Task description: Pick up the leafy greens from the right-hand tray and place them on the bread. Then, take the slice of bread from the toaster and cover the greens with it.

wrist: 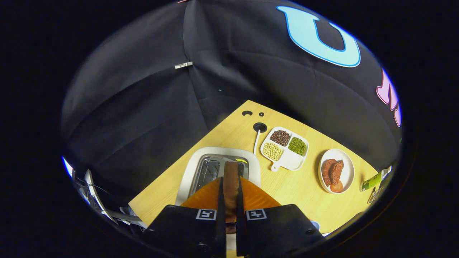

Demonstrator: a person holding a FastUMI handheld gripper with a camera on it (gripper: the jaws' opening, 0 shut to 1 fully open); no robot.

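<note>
One bench point(301, 195) fills the lower middle of the frame, carrying one toaster point(222, 168) just ahead of the tool point(229, 200). One slice of bread point(231, 179) stands edge-on between the tool's fingers, which are nearly closed and press on both its faces, above the toaster's slots. To the right sit one three-part dish point(285, 148) of beans and one plate point(336, 171) of meat.

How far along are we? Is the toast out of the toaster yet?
In hand: the gripper is shut on the bread slice, held edge-on between the fingers, above the toaster. It looks lifted clear or nearly so, but I cannot tell for sure. Left: carrying it over and covering the greens. I cannot confirm the greens step from the gripper view. Beyond the toaster sit a divided dish of beans and a plate.
</note>
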